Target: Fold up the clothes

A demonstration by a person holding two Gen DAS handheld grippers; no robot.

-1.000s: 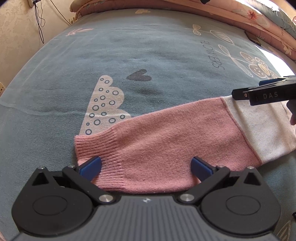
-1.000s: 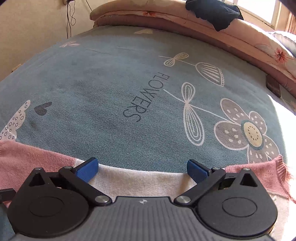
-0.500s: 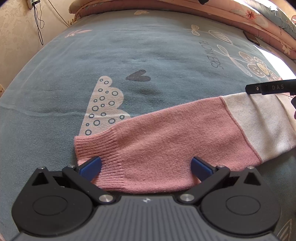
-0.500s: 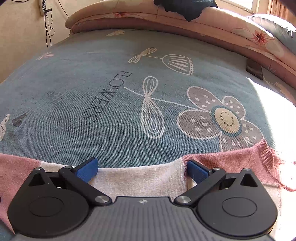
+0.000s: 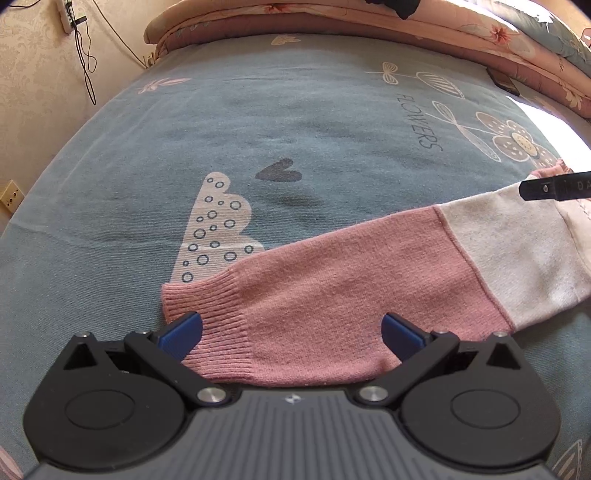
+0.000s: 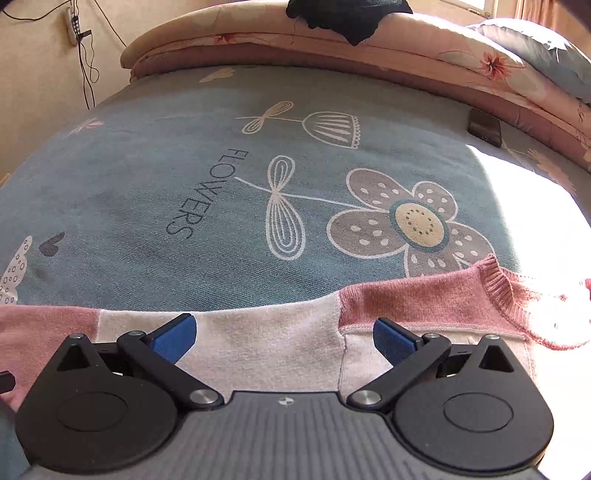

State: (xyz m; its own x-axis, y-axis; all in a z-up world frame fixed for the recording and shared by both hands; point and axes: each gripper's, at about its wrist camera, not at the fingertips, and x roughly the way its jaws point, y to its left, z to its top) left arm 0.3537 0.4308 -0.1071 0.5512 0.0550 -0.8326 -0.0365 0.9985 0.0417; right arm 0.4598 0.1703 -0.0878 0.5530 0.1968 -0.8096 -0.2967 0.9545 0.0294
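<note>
A pink and cream sweater [image 5: 369, 291] lies flat on a bed with a blue-grey cover [image 5: 258, 122]. The cover has flowers, a heart and the word FLOWERS on it.

The left hand-held gripper [image 5: 291, 328] is low over the pink sleeve, near the ribbed cuff [image 5: 199, 295]. Its two blue fingers are wide apart, and the sleeve lies between them. Nothing is pinched.

The right hand-held gripper [image 6: 284, 334] is over the cream shoulder part of the sweater [image 6: 266, 336], near the pink neck edge [image 6: 498, 291]. Its blue fingers are wide apart too and grip nothing.

Folded quilts [image 6: 406, 44] sit at the far side of the bed, with a dark cloth [image 6: 347, 14] on top.
</note>
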